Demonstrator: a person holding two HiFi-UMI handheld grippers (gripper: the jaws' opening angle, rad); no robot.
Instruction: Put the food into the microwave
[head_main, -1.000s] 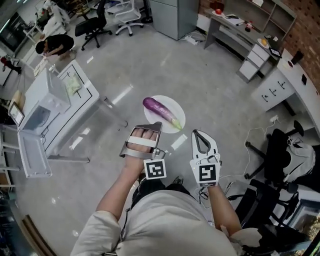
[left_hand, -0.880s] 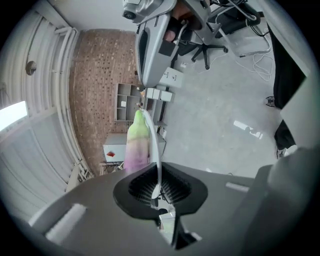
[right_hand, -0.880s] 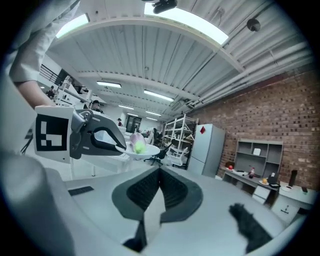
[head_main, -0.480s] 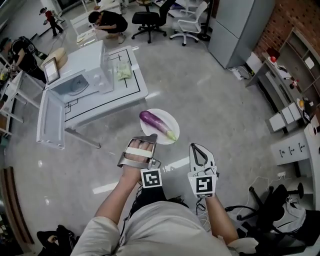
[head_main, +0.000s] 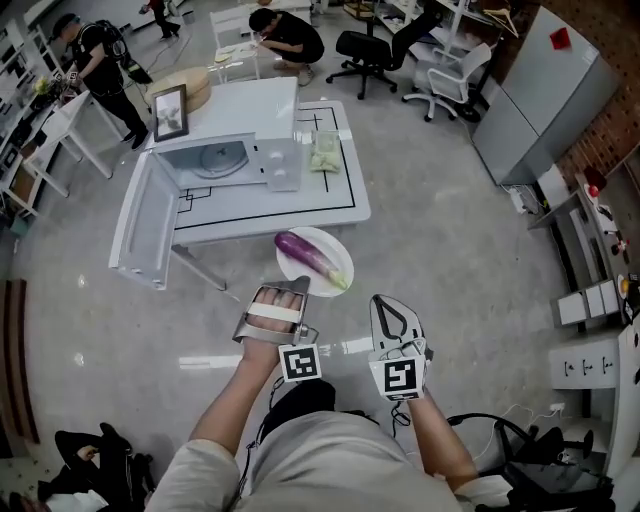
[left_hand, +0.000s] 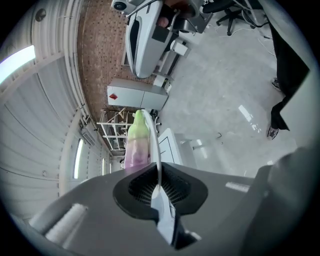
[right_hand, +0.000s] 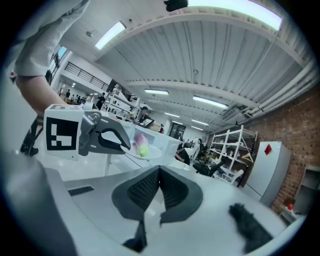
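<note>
A purple eggplant with a green stem end lies on a white plate. My left gripper is shut on the plate's near rim and holds it in the air before the white table. In the left gripper view the plate runs edge-on out of the jaws, with the eggplant beside it. On the table stands the white microwave, its door swung open to the left. My right gripper is shut and holds nothing, to the right of the plate.
A bag of green food lies on the table beside the microwave, and a picture frame stands behind it. People and office chairs are beyond the table. A grey cabinet stands at the right.
Both grippers and the plate have swung round toward the table. The microwave and table have come from the left edge to straight ahead, closer to the plate. Both grips are unchanged.
</note>
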